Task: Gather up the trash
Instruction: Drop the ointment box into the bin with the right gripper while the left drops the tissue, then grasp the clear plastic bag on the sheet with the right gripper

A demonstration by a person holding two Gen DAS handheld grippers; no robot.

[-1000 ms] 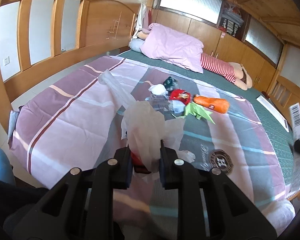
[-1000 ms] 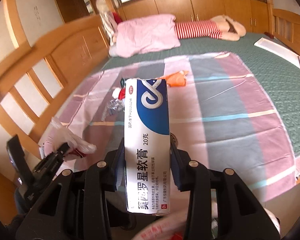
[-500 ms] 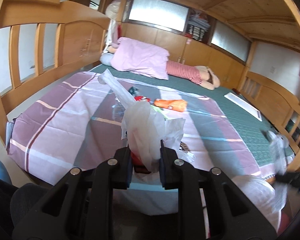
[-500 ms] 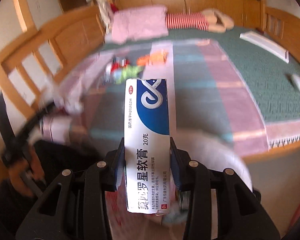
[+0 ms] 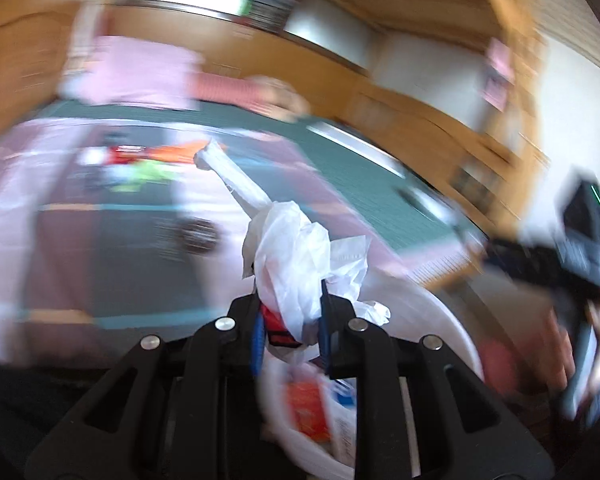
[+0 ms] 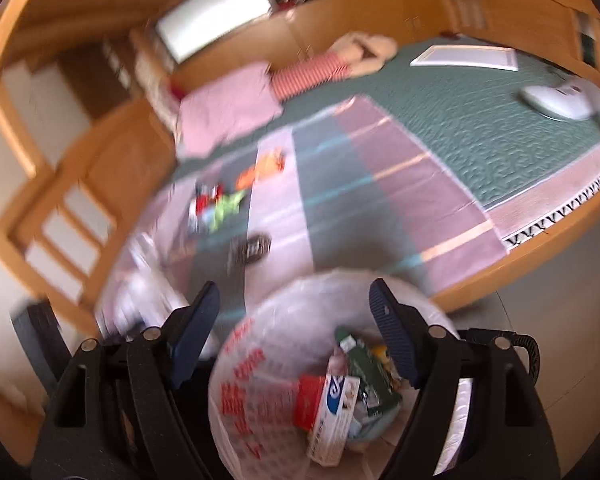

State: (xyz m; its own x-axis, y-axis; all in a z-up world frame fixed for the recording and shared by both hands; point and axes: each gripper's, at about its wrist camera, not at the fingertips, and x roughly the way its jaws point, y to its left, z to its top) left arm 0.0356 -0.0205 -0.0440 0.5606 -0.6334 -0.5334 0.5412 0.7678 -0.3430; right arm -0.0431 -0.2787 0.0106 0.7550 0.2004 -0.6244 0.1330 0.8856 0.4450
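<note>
My left gripper (image 5: 290, 312) is shut on a crumpled white plastic bag (image 5: 296, 256) with a red bit inside, held above the white-lined trash bin (image 5: 440, 320). My right gripper (image 6: 296, 312) is open and empty above the same bin (image 6: 268, 328). The white and blue ointment box (image 6: 334, 416) lies inside the bin among other wrappers. More trash lies on the bed: an orange packet (image 6: 262, 170), a red packet (image 6: 204, 202) and a green wrapper (image 6: 228, 206). My right gripper also shows blurred in the left wrist view (image 5: 580, 252).
The bed has a striped pink and grey sheet (image 6: 380, 184) over a green cover (image 6: 480, 120). A pink pillow (image 6: 228, 108), a striped plush toy (image 6: 320, 68), a white board (image 6: 464, 56) and a wooden headboard (image 6: 60, 208) surround it. The view is motion-blurred.
My right gripper has opened and the ointment box has dropped into the bin. My left gripper has swung right with the plastic bag, over the bin.
</note>
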